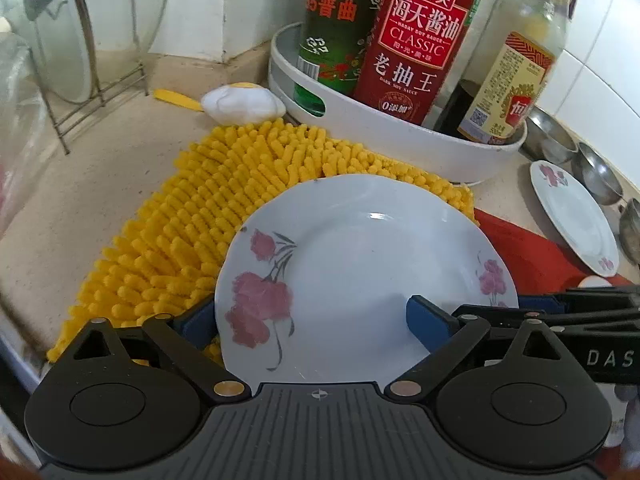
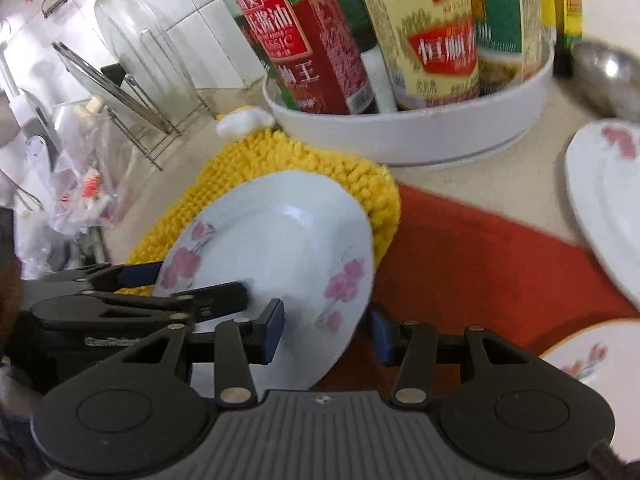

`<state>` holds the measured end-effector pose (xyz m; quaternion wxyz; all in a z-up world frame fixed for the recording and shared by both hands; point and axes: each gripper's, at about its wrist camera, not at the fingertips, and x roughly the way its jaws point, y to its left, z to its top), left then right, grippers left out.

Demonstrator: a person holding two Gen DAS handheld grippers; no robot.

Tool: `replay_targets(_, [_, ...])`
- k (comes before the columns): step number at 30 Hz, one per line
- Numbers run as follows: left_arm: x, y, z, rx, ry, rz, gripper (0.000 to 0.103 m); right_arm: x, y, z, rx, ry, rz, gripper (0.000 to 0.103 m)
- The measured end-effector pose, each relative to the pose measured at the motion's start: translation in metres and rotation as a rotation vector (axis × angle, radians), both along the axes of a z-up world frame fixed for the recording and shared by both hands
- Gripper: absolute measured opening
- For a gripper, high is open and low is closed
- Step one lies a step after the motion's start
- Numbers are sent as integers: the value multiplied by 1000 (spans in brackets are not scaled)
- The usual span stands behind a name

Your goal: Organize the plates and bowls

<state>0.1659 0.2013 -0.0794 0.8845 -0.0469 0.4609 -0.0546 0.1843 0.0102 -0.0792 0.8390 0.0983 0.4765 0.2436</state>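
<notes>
The left claw is spread wide across the near part of a flowered plate: one blue pad sits outside the plate's left rim, the other over its inner face, and neither visibly presses. The right claw straddles the same plate's right rim, one pad on the upper face and one beyond the edge (whether they actually pinch it I cannot tell). The plate lies tilted, its far part on a yellow mat, its right side over a red cloth, both on the counter. Beyond the mat stands a white tray of bottles. Far right lies a second plate, beside steel bowls. A rack stands far left.
</notes>
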Motion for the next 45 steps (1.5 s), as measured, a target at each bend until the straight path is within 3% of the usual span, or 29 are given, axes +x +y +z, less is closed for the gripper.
replay_targets(10, [-23,-17,28,-26,-50,-13,97,-14,-19,17,34,-42,-5,37])
replay_targets(21, [-40,-80,35,-35,-79,-197,97,-50,-74,34,27,-85,-98,37])
replay_targets(34, [-62,-169,18,-25,-43,-453,97,-112,-157,36,-17,-42,-322,37])
replay_targets(38, [-62,-183,12,-20,-21,-484,95,-118,-174,31,-36,-31,-370,37])
replay_targets(42, [-56,-189,6,-10,14,-496,85,-119,-184,25,-63,-23,-393,39])
replay_targets(45, [-56,-190,13,0,-34,-495,86,-120,-186,24,-109,-23,-383,41])
